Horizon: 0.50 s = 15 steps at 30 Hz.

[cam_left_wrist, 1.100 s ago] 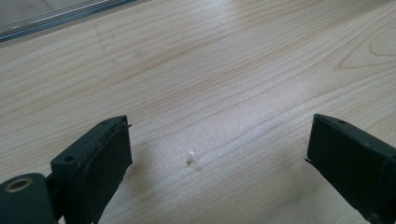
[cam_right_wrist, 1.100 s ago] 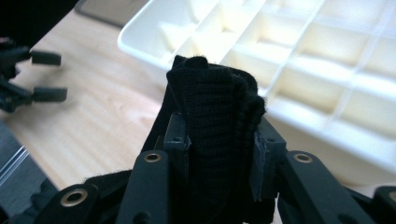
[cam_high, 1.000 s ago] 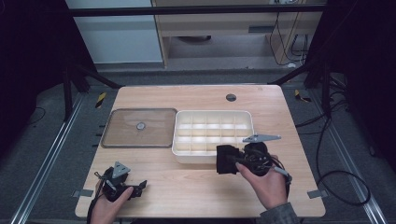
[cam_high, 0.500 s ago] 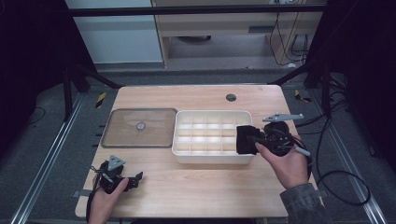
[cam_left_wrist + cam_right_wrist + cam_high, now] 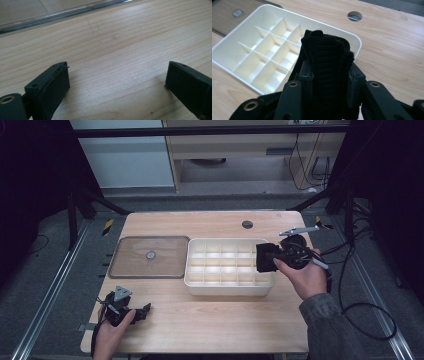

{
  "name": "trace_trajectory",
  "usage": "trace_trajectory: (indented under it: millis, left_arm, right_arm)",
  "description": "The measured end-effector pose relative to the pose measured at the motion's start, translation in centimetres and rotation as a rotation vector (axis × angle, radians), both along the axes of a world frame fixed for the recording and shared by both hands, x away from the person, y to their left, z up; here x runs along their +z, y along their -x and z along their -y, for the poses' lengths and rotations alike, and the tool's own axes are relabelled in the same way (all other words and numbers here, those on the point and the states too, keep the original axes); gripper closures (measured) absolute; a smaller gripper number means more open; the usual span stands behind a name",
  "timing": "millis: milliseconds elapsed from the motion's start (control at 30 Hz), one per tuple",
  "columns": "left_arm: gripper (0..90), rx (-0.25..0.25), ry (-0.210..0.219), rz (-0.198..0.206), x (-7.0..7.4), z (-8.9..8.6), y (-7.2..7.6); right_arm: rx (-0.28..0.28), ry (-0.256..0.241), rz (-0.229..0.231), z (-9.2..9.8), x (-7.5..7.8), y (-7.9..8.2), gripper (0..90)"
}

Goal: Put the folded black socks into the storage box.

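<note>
The right gripper [image 5: 265, 257], clamped on a black cloth [image 5: 325, 65], should lower squarely into one tray [image 5: 227, 287] compartment; the left gripper [image 5: 142, 311] rests with jaws apart.

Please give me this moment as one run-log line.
right gripper: shut on black cloth, over right end of divided tray | left gripper: open, low over table | clear lid: left of tray

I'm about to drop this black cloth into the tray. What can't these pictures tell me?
- Compartments at the tray's right end: high view, the right claw and black cloth cover them.
- The cloth's lower end: right gripper view, hidden behind the jaws and cut off by the bottom edge.
- What the cloth is: rolled up, too dark.
- Round thing on the clear lid: high view, too small.
</note>
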<state>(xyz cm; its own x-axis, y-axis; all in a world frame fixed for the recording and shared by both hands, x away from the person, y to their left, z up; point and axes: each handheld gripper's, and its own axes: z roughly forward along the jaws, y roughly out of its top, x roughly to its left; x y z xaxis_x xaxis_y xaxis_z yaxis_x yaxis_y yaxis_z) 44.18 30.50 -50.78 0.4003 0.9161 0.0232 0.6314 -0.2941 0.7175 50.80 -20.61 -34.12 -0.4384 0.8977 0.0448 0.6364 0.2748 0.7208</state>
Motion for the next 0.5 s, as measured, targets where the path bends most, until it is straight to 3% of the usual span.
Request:
trace_trajectory:
  millis: [267,433,500]
  left_arm:
    - [1.3,-0.003,0.002,-0.007,-0.1,0.1,-0.2]
    - [0.2,-0.004,0.002,-0.009,-0.1,0.2,-0.3]
    - [0.2,-0.005,0.002,-0.010,-0.1,0.2,-0.3]
  right_arm:
    - [-0.009,0.030,0.002,-0.1,0.3,-1.2,64.7]
    - [-0.021,0.033,0.013,-0.6,0.6,-0.9,64.5]
    - [-0.025,0.055,0.030,-0.9,0.7,-0.7,64.5]
